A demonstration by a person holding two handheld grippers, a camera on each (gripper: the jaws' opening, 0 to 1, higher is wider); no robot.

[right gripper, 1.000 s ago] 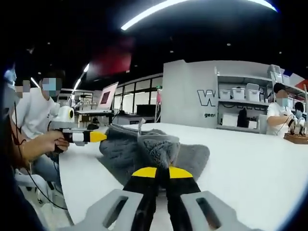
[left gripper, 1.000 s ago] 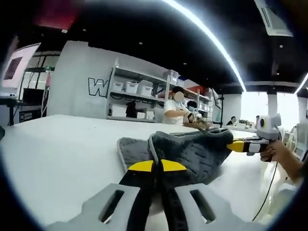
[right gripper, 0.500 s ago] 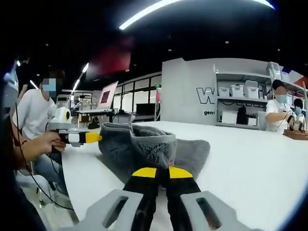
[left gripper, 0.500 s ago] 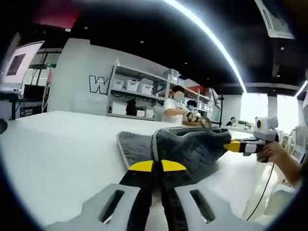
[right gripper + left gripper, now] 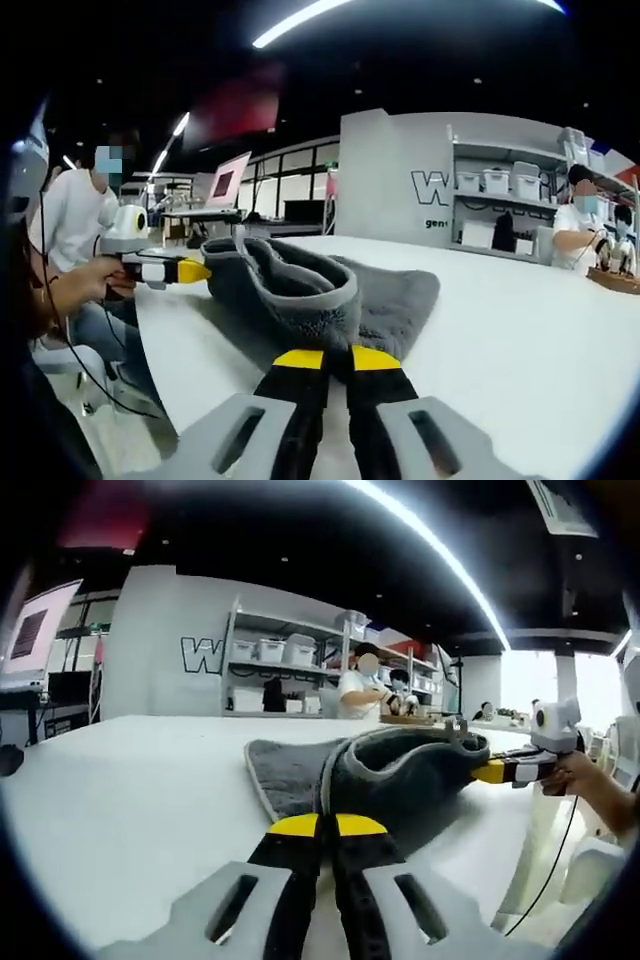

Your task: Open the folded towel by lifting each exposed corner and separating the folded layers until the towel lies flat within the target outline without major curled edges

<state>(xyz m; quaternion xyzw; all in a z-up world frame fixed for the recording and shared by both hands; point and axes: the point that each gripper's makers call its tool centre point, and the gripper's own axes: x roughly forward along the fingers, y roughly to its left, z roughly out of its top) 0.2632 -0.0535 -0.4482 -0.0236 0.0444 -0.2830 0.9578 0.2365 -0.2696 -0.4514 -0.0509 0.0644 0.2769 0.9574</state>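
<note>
The white table (image 5: 120,810) spreads out ahead of both your grippers. On it, the grey towel (image 5: 400,775) lies just past your jaws, its near edge lifted off the surface and stretched between them. Your left gripper (image 5: 327,825) is clenched on that edge at one corner; your right gripper (image 5: 336,358) pinches it at the other, so the folded layer (image 5: 300,285) arches up right in front of the jaws, the flat part behind it.
</note>
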